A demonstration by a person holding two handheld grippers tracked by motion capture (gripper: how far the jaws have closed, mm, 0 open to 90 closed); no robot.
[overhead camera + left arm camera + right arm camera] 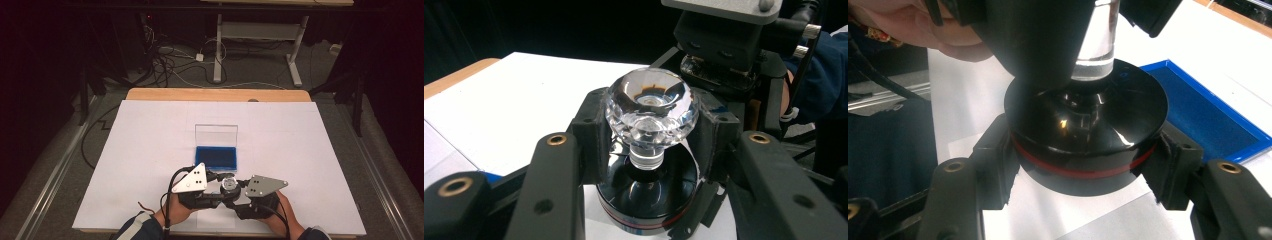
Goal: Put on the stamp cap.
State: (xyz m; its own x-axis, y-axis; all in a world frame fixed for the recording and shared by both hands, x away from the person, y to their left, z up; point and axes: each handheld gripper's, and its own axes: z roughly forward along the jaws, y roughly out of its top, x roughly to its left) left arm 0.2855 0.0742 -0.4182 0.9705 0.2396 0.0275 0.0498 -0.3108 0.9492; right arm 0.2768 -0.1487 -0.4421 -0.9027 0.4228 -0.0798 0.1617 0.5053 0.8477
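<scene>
A stamp with a faceted clear knob (651, 107) on a black round base (649, 200) with a red ring stands near the table's front edge (229, 185). My left gripper (651, 125) is shut on the knob, one jaw on each side. Lower down, my right gripper (1083, 165) is shut on the black base (1088, 125), whose clear stem (1095, 45) rises between the left gripper's jaws. In the high view the left gripper (216, 181) and right gripper (241, 188) meet at the stamp. Just beyond it lies a blue ink pad (216, 156).
The ink pad's clear lid (216, 135) stands open and upright behind it. A white sheet (150, 150) covers the wooden table. A small paper slip (1048, 210) lies under the stamp. A person's hand (903, 20) holds the left gripper. Cables and a desk frame (260, 35) are on the floor beyond.
</scene>
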